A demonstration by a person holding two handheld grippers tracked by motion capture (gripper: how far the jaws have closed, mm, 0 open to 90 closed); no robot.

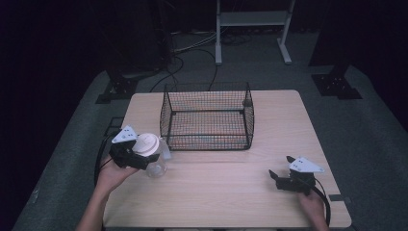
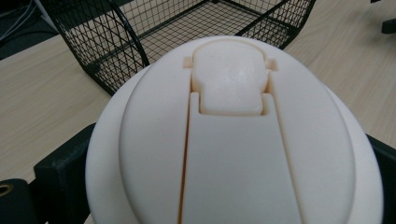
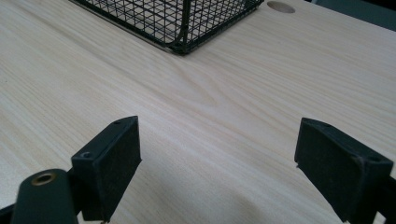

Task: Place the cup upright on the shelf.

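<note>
Black jaws of the left gripper (image 1: pixel 144 161) were clamped on a clear jar (image 1: pixel 156 166) with a cream lid (image 2: pixel 233 135), just left of the wire basket's (image 1: pixel 208 115) front corner. Nothing stood between jar and basket. Right of the basket, nearer the person, the right gripper (image 3: pixel 217 163) sat wide apart over the bare wooden table (image 3: pixel 224 88).
</note>
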